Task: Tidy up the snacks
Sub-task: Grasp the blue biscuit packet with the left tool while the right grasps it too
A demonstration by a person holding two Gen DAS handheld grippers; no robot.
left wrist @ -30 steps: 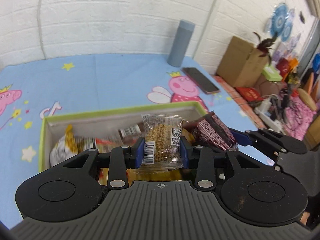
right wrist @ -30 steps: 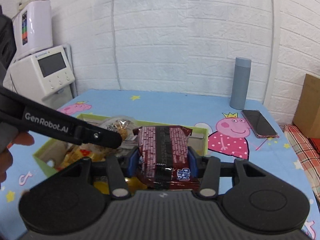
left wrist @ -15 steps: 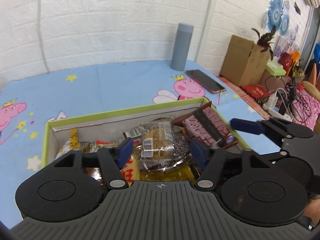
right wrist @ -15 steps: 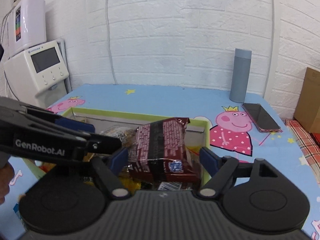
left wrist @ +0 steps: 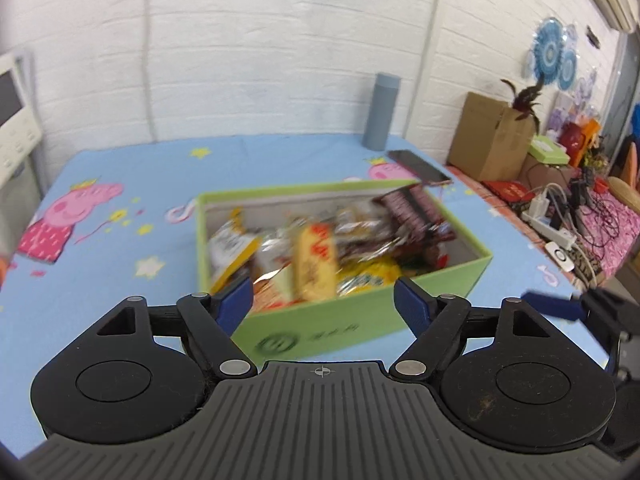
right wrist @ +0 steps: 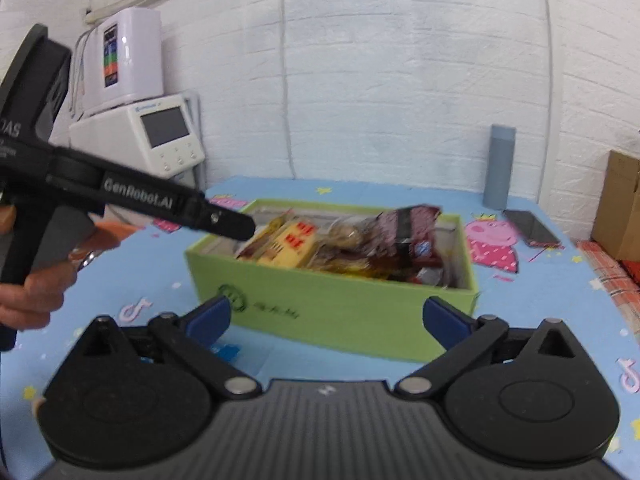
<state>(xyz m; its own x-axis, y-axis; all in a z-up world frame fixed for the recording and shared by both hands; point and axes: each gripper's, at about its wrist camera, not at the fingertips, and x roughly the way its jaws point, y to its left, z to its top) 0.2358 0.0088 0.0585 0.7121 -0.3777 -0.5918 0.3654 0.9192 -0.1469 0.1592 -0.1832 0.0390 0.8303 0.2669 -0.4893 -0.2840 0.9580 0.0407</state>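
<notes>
Your snacks [left wrist: 320, 248] sit heaped in the green box [right wrist: 340, 312] on the desk [left wrist: 120, 184]; the dark red packet [right wrist: 412, 228] leans on the far rim and could slide out if you bump the box. A second ago each tool gripped a packet. Now the left tool [left wrist: 324, 300] and right tool [right wrist: 326, 320] have just spread wide, empty, short of the box.

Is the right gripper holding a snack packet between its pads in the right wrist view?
No, the right gripper stands open and empty, and the dark red packet lies in the green box.
</notes>
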